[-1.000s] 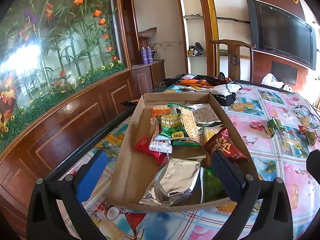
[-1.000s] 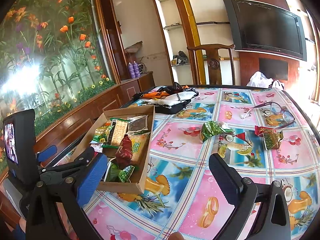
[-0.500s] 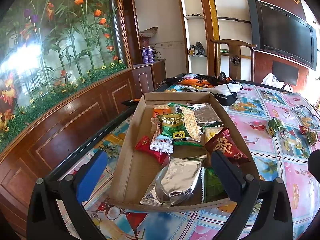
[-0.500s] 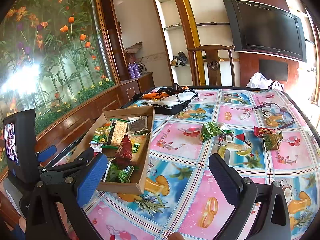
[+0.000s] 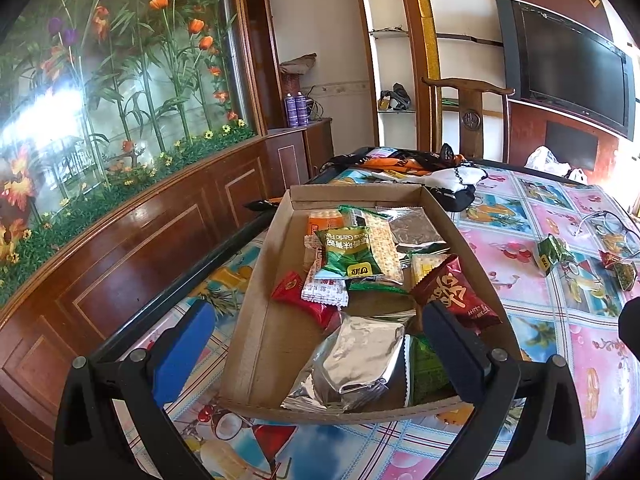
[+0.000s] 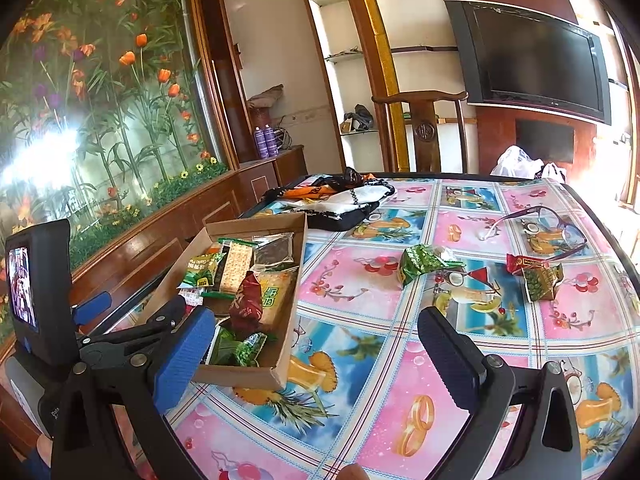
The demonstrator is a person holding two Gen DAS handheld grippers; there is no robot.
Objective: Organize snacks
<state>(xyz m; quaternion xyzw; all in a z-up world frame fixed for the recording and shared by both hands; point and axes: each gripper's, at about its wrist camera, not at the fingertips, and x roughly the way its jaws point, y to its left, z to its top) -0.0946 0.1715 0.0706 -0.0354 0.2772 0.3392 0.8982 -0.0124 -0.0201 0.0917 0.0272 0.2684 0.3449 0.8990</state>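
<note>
Left gripper (image 5: 320, 344): jaws spread wide, nothing between them, hovering over the near end of the cardboard tray (image 5: 256, 320). Position unchanged from half a second ago and a full second ago; the view matches almost exactly.

Right gripper (image 6: 316, 356): jaws likewise wide apart and empty, held above the fruit-print tablecloth (image 6: 400, 420) to the right of the tray. No visible shift from the earlier frames either. The left gripper's body and its small screen (image 6: 24, 280) show at the far left of the right wrist view.

Tray contents, near to far in the left wrist view: silver foil packet (image 5: 356, 360) at the near end, a green packet (image 5: 424, 364) beside it under the right finger, red candy wrapper (image 5: 304, 300), dark red packet (image 5: 456, 296) leaning on the right wall, green garlic-flavour packet (image 5: 348, 252) on top of a cracker pack (image 5: 384, 244), orange packet (image 5: 324, 222) and a clear bag of dark contents (image 5: 416, 230) at the far end.

Loose on the cloth, well apart from the tray: green snack packet (image 6: 420, 266), small red packet (image 6: 524, 264), green-and-yellow packet (image 6: 542, 282) touching it. All where they lay before. Purple-framed glasses (image 6: 548, 224) further back; bundled dark cloth (image 6: 340, 200) at the far edge.
</note>
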